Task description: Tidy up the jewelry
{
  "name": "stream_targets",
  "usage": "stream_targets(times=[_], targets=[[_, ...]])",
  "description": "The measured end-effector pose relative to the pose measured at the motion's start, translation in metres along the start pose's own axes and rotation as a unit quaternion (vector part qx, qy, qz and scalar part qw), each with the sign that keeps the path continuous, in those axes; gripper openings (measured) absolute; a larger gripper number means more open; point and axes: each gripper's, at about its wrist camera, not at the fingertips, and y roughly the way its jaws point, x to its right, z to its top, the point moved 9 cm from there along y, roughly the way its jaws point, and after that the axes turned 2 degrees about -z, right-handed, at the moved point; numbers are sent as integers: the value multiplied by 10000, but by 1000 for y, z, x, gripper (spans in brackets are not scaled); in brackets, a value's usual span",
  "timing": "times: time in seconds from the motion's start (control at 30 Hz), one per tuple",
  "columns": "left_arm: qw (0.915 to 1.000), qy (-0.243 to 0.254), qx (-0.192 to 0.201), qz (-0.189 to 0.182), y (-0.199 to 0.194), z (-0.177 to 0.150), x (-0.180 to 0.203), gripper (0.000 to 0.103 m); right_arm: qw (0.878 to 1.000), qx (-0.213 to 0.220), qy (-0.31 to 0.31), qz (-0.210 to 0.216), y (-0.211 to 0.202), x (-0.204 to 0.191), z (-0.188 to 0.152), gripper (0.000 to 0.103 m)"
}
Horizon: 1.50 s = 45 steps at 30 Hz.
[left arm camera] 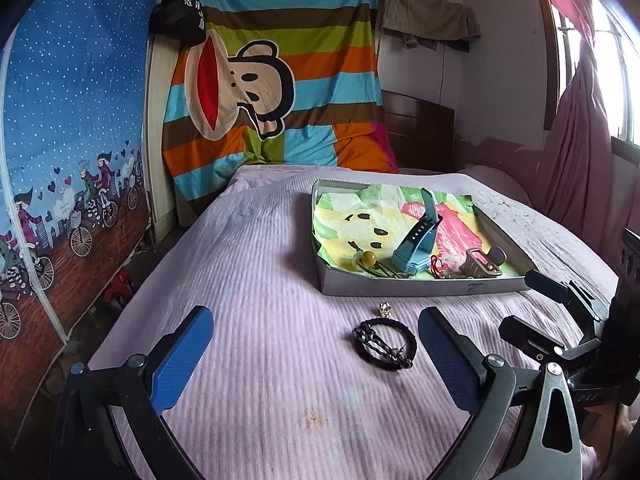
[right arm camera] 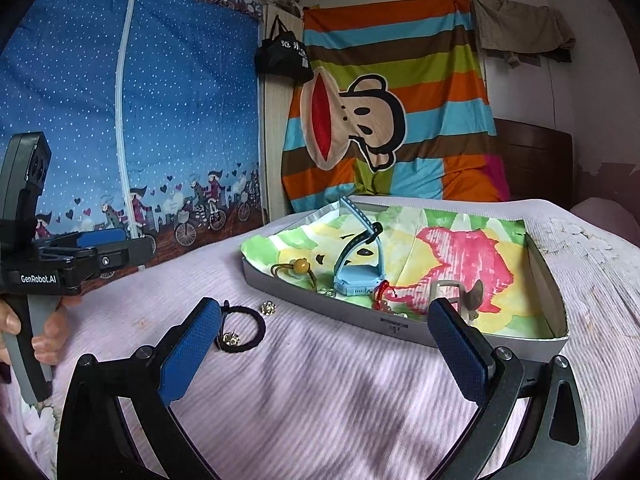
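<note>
A shallow grey box [left arm camera: 420,287] [right arm camera: 360,318] lined with a colourful cloth sits on the pink bedspread. In it lie a blue watch [left arm camera: 418,240] [right arm camera: 356,264], a hair tie with an amber bead [left arm camera: 368,258] [right arm camera: 301,267], a red charm [left arm camera: 437,267] [right arm camera: 382,294] and a metal clasp piece [left arm camera: 482,264] [right arm camera: 452,292]. On the bedspread in front lie a black braided bracelet [left arm camera: 385,343] [right arm camera: 244,330] and a small sparkly earring [left arm camera: 384,308] [right arm camera: 267,308]. My left gripper [left arm camera: 316,354] is open, empty, the bracelet between its fingers. My right gripper [right arm camera: 326,348] is open, empty.
A blue printed wardrobe cover [right arm camera: 120,120] stands on the left. A striped monkey sheet [left arm camera: 280,80] hangs behind the bed. A pink curtain [left arm camera: 580,140] hangs on the right. The left gripper's body [right arm camera: 36,264] shows at the left edge of the right wrist view.
</note>
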Motion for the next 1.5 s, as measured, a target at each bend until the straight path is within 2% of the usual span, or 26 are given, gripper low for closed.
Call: stream_targets(times=[0.4,0.53,0.73,0.9,0.97,1.03,1.13,1.23,1.43,1.5], targets=[[9986,-118,-462,-209,15,-14,-2,103,9994,-325,4,132,15,-5,-13,101],[9975,-140,-602,-337,20,-17,0,99,9990,-427,-15,164,20,-8,-16,99],[9952,-182,-774,-574,26,-21,4,84,9979,-603,-76,238,29,-12,-20,79],[9917,-222,-979,-798,34,-26,9,66,9966,-740,-137,335,35,-17,-25,72],[9903,-259,-1039,-887,38,-27,10,62,9962,-775,-144,370,36,-18,-27,71],[9888,-325,-1088,-972,41,-27,11,58,9956,-819,-150,422,38,-19,-28,63],[9867,-433,-1178,-1032,48,-28,12,54,9948,-888,-164,475,42,-22,-30,62],[9850,-522,-1243,-1072,54,-29,13,51,9936,-968,-185,549,46,-25,-33,55],[9814,-624,-1390,-1166,66,-30,17,40,9917,-1094,-203,642,54,-32,-36,54],[9797,-660,-1452,-1216,70,-31,17,34,9905,-1179,-199,679,58,-34,-37,49]])
